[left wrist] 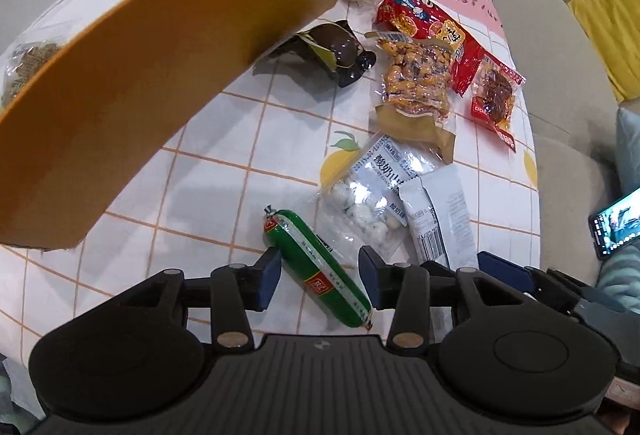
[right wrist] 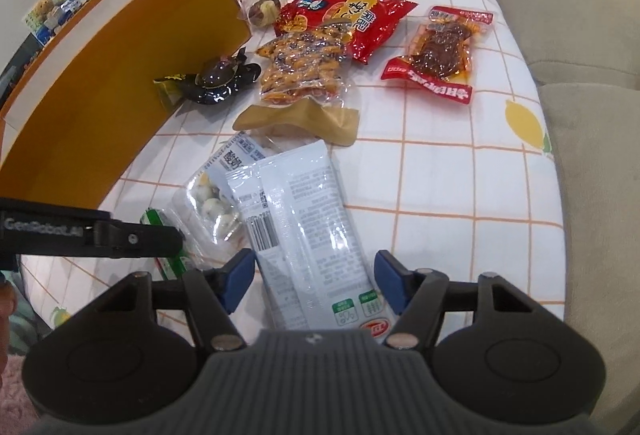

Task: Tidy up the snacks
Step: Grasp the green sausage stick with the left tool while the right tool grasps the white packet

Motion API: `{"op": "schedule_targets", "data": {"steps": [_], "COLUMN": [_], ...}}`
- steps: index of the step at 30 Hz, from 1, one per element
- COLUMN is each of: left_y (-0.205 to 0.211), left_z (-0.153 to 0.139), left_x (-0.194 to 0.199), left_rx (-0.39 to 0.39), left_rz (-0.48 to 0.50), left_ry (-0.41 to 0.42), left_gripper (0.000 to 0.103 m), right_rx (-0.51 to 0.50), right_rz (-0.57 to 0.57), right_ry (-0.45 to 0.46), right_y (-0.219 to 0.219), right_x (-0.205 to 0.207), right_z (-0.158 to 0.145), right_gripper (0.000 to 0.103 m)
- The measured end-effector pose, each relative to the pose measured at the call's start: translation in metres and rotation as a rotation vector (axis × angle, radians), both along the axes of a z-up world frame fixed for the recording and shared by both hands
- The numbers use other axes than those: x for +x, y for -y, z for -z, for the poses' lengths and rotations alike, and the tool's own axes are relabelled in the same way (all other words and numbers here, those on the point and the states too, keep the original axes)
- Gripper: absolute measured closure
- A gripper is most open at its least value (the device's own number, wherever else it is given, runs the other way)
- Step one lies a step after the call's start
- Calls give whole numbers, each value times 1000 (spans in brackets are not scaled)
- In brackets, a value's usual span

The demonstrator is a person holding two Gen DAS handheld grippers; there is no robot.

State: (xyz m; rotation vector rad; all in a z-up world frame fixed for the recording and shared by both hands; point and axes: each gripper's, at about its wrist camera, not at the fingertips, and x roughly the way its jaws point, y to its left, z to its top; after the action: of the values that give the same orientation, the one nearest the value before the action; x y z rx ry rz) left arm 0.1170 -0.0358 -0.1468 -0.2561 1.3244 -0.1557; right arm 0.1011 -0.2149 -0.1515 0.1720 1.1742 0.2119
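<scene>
My left gripper [left wrist: 318, 281] has its jaws parted astride the green sausage [left wrist: 320, 269], pads not touching. My right gripper [right wrist: 314, 281] straddles the white packet [right wrist: 308, 235], jaws open too. Risk: the sausage lies slantwise, so closing may roll it out; the slick packet overlaps the clear candy bag [right wrist: 212, 203] and may drag it. Checked, lemon-print cloth covers the counter [right wrist: 460, 195]; orange box [right wrist: 120, 75] left, sofa [right wrist: 580, 35] behind.

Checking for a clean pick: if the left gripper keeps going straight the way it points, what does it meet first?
Most likely the green sausage, which lies diagonally between the open left gripper fingers, on the checked tablecloth. Depth is unclear.
</scene>
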Motion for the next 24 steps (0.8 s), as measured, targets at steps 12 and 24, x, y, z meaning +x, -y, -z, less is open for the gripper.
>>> {"op": "schedule_targets", "data": {"steps": [12,24], "left_y": [13,-1], "left_z": [1,3], "left_x": [-13,-9], "left_rx": [255,230], "left_rz": [216,178], "left_ry": [18,48], "left_gripper": [68,74], "right_rx": [14,-39], "right_rz": [12,-65], "right_ry": [-7,38], "right_y": [5,-5], "right_x": [0,1], "right_z": [0,3], "right_gripper": [41,33]}}
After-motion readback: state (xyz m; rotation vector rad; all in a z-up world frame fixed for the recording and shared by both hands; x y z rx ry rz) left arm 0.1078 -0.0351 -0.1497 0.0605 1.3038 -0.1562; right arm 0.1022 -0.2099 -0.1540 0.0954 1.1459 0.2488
